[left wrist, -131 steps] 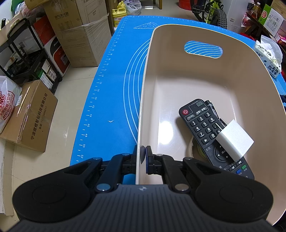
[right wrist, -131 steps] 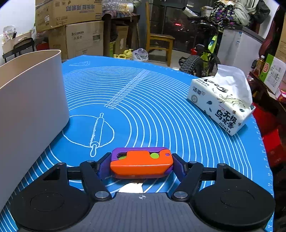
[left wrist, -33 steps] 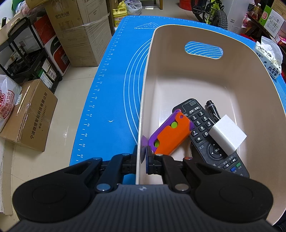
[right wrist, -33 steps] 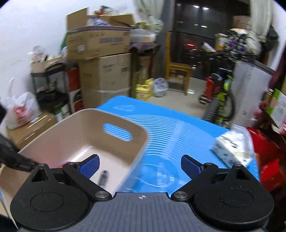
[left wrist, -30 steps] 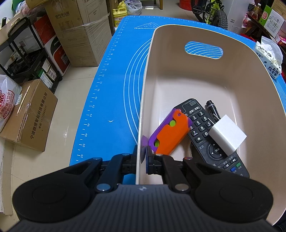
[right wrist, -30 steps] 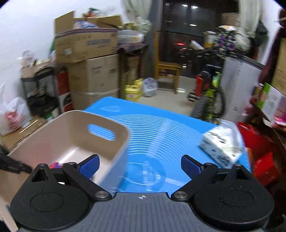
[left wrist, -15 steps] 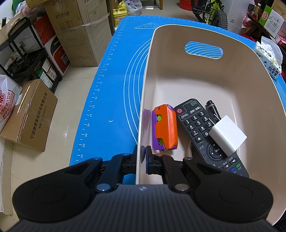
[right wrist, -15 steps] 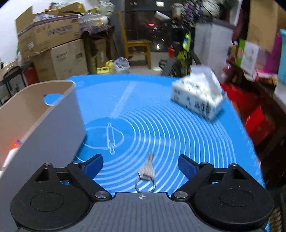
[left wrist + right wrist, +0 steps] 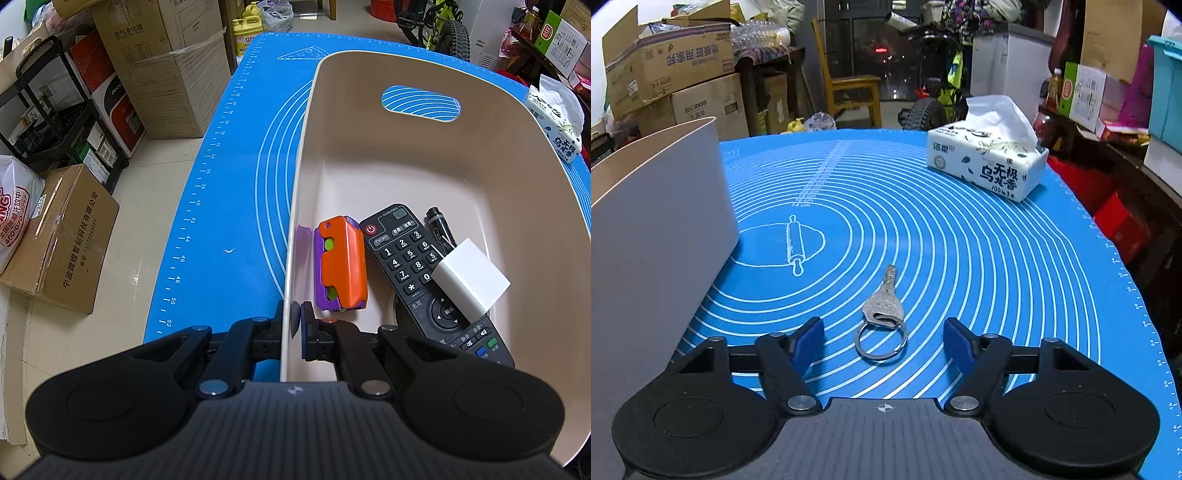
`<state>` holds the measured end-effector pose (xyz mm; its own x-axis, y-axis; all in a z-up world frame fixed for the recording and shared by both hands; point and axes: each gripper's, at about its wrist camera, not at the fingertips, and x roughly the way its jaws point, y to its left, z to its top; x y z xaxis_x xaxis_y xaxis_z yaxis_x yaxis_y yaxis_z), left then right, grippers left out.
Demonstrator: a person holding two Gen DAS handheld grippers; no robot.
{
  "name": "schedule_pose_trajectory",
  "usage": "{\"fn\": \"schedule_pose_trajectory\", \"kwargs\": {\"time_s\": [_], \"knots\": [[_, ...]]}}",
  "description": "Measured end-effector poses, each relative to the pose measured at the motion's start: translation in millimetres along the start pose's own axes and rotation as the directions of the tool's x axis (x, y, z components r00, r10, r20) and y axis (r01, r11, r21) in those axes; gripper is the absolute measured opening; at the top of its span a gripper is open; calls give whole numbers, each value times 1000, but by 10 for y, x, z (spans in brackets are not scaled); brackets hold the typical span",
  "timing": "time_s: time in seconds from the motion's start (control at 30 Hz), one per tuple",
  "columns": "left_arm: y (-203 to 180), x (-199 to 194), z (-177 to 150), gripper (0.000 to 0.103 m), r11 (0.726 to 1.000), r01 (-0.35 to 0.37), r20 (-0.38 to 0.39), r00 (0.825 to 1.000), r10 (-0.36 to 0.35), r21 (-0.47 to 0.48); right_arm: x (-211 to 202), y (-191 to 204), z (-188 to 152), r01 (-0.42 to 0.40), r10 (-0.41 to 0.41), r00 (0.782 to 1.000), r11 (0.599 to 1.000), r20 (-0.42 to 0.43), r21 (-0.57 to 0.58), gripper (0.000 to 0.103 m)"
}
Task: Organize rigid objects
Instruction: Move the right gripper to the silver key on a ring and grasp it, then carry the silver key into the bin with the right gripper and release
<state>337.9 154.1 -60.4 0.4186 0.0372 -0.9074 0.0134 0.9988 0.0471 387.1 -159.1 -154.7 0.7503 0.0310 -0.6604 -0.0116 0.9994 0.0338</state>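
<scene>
The remote control (image 9: 424,273), lower right in the left view, shows "TV/AV" and digits 1, 2, 3, 5, 6, 7, 8, 0. The blue mat (image 9: 221,206) has ruler marks 36 to 52 along its left edge. The floor carton (image 9: 62,240), at left, reads "宁波微煜智能科技有限公司". In the right view, the tissue pack (image 9: 990,166), upper right, reads "洁柔", "乌无极" and "100抽3层".
</scene>
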Motion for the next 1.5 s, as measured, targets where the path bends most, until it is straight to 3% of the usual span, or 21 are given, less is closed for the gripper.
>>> {"fn": "schedule_pose_trajectory", "kwargs": {"time_s": [0.27,0.5,0.97,1.27,1.5], "knots": [[0,1,-1,7,1000,0,0,1000,0,0,-59,169,-39,11,-7,999,996,41,-92,39],[0,1,-1,7,1000,0,0,1000,0,0,-74,285,-51,30,-20,998,985,65,-167,39],[-1,1,-1,7,1000,0,0,1000,0,0,-250,314,110,31,-6,991,980,131,-196,39],[-8,0,6,7,1000,1,0,1000,-1,-2,-521,381,384,23,20,979,977,202,-212,39],[-8,2,11,7,1000,2,0,1000,-2,-3,-841,477,654,-15,76,958,976,277,-217,39]]}}
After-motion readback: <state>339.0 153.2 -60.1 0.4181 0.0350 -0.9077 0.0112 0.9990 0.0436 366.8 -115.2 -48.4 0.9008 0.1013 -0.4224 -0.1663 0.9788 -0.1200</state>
